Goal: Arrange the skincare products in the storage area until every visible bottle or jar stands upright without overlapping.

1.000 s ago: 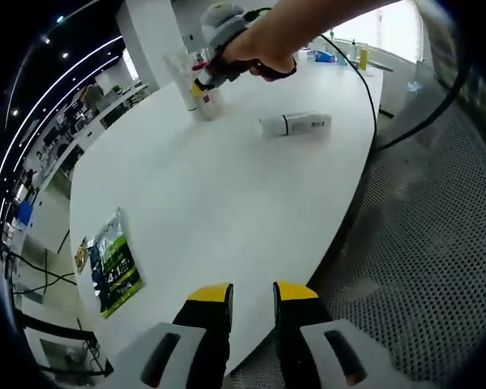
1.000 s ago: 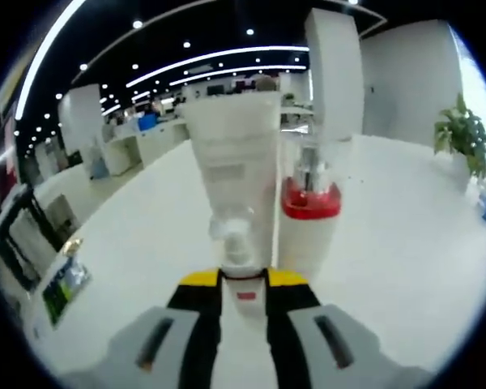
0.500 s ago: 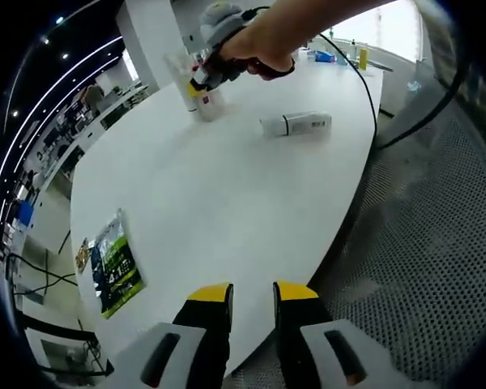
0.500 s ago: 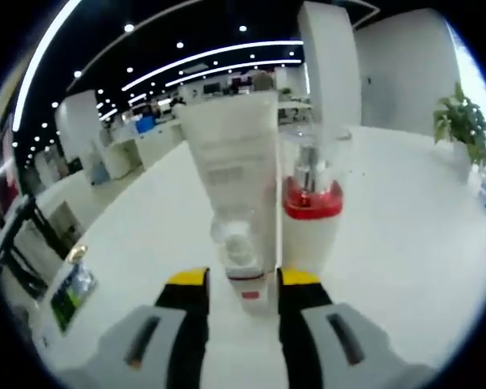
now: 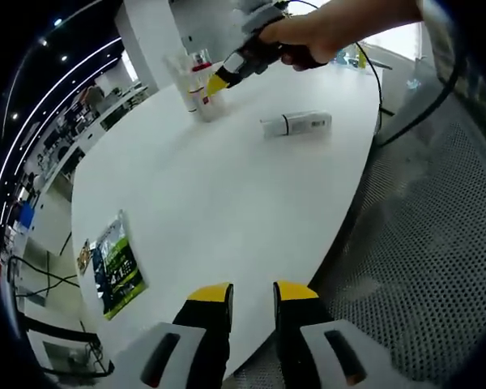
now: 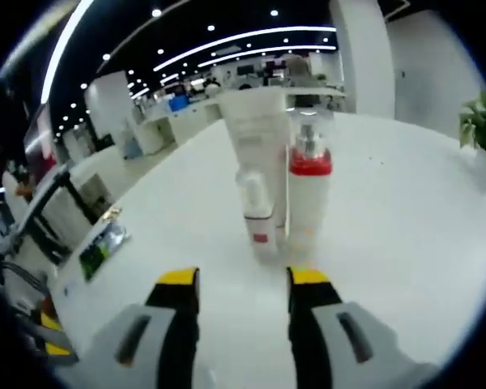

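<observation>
A white tube point(image 6: 257, 154) stands upright on its cap on the white tabletop point(image 6: 389, 211), and a pump bottle point(image 6: 308, 198) with a red collar stands just beside it, on its right in the right gripper view. They look so close that you cannot tell if they touch. The right gripper point(image 6: 238, 279) is near them and a bit back, pointing at them, with its yellow-tipped jaws wide apart and nothing between them. There is bare tabletop all round the pair. In the left gripper view the same tube point(image 5: 184, 81) and pump bottle point(image 5: 202, 81) stand far off near the back of the tabletop point(image 5: 227, 203), and the right gripper point(image 5: 219, 81) is next to them, held by a hand point(image 5: 308, 36). A white bottle point(image 5: 296, 124) lies on its side, well apart from the pair and near the curved edge. A lot of bare tabletop lies between that bottle and the left gripper point(image 5: 251, 290). The left gripper hangs over the near edge of the tabletop, with its jaws a little apart and holding nothing. A green leaflet point(image 5: 113, 263) lies flat near the other edge. A dotted floor point(image 5: 437, 243) runs along the curved edge.
</observation>
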Available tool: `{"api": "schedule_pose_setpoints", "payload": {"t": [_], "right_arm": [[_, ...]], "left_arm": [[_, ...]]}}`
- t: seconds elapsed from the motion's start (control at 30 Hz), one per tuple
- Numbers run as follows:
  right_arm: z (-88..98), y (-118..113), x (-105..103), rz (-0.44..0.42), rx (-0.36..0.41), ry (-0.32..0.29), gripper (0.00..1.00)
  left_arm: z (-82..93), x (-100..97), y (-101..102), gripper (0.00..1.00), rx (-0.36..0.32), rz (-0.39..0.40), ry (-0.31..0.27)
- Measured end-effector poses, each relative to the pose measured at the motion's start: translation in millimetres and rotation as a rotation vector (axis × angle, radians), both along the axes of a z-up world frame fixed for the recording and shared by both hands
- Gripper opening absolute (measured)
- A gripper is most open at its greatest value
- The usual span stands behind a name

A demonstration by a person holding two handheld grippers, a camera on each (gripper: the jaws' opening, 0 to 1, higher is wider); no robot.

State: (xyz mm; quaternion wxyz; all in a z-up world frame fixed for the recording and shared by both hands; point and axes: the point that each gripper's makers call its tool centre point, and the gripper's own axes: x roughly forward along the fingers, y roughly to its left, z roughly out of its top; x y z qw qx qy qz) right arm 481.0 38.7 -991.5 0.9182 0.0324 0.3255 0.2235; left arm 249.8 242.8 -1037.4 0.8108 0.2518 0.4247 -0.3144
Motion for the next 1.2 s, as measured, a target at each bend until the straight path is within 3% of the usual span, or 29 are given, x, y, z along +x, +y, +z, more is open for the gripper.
{"api": "schedule_pose_setpoints", "payload": {"t": [0.23, 0.33, 0.5, 0.7, 0.77, 0.87, 0.9, 1.07, 1.2], "right_arm": [[-21.0, -5.5, -60.8, 0.215, -0.092, 0.104, 0.41], [-28.0, -12.1, -80.7, 0.218, -0.098, 0.131, 0.41], [-36.9, -17.9, -105.6, 0.254, -0.133, 0.171, 0.4], [-59.7, -23.3, -130.2, 0.292, -0.191, 0.264, 0.39], [-66.4, -27.6, -136.5, 0.314, -0.247, 0.273, 0.35], [-75.5, -38.6, -142.5, 0.35, -0.366, 0.265, 0.19], [-73.9, -35.6, -138.1, 0.34, -0.35, 0.234, 0.19], [-68.7, -33.3, -139.5, 0.354, -0.367, 0.209, 0.18], [-58.2, -28.1, -139.9, 0.346, -0.329, 0.187, 0.18]], "left_arm": [[0.9, -0.4, -1.3, 0.2, 0.0, -0.012, -0.005], [5.8, 2.7, -1.8, 0.2, -0.01, -0.01, -0.035], [3.8, 1.6, -1.3, 0.2, 0.0, -0.014, -0.028], [4.1, 1.3, -0.7, 0.2, 0.006, -0.017, -0.03], [4.4, 1.3, -0.4, 0.2, 0.008, -0.017, -0.032], [4.2, 1.0, 0.5, 0.2, 0.012, -0.016, -0.029], [4.2, 0.9, 0.7, 0.2, 0.015, -0.016, -0.029], [5.5, 1.5, 0.6, 0.2, 0.012, -0.016, -0.035], [5.3, 0.7, -0.5, 0.2, 0.013, -0.024, -0.031]]}}
